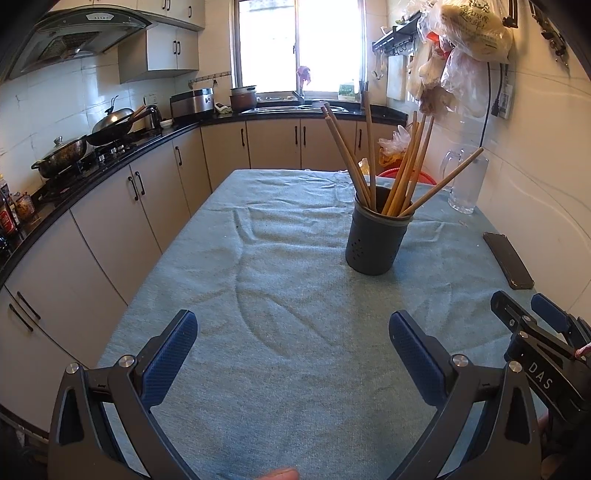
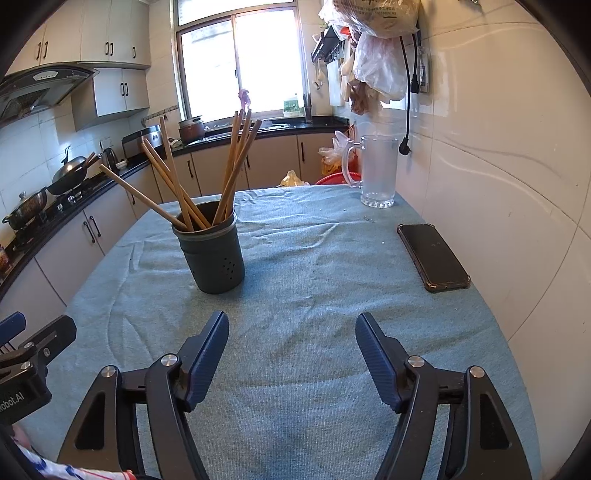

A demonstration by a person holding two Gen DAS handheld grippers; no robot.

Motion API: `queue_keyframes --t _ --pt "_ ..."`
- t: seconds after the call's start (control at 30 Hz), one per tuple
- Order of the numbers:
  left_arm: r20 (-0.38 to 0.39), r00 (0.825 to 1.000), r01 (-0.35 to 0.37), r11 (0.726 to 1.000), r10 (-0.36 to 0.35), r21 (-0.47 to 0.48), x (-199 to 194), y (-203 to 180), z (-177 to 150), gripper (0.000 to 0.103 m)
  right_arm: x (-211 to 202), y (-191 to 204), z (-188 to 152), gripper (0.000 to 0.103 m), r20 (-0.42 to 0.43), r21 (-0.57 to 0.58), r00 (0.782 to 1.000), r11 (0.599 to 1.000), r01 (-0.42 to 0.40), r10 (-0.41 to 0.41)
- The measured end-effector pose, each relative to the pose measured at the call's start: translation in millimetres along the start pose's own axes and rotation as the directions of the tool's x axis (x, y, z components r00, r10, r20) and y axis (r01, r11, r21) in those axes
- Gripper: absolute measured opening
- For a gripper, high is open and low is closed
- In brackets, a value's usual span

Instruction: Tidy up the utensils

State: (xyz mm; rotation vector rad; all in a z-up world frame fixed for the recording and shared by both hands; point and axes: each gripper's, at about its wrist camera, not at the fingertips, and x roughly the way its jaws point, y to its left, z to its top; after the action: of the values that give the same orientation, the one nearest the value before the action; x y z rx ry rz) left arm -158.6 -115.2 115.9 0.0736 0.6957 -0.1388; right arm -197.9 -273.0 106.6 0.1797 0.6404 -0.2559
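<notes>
Kitchen cabinets and a bright window lie beyond our table's blue-green cloth (image 1: 280,280). Wooden chopsticks (image 2: 192,188) stand fanned in the dark holder (image 2: 214,254), upright mid-table. A phone (image 2: 434,256) lies near the wall, with a glass pitcher (image 2: 378,173) behind. Our left gripper (image 1: 293,332) and right gripper (image 2: 291,332) gape wide, holding nothing.

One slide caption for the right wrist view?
Open right gripper above the cloth-covered table, facing chopsticks in a dark holder.

The chopsticks' (image 2: 192,184) lower ends are hidden inside the dark holder (image 2: 214,254). The window (image 1: 299,48) is blown out white. The print on the hanging bags (image 1: 472,29) is unreadable.
</notes>
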Motion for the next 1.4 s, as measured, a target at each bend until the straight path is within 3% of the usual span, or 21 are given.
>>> queue_keyframes --t 1.4 --pt "-0.047 0.998 0.033 0.999 -0.034 -0.017 9.9 -1.8 -4.3 0.103 -1.5 2.7 3.3 0.079 0.015 0.002 1.0 1.0 0.002 -0.002"
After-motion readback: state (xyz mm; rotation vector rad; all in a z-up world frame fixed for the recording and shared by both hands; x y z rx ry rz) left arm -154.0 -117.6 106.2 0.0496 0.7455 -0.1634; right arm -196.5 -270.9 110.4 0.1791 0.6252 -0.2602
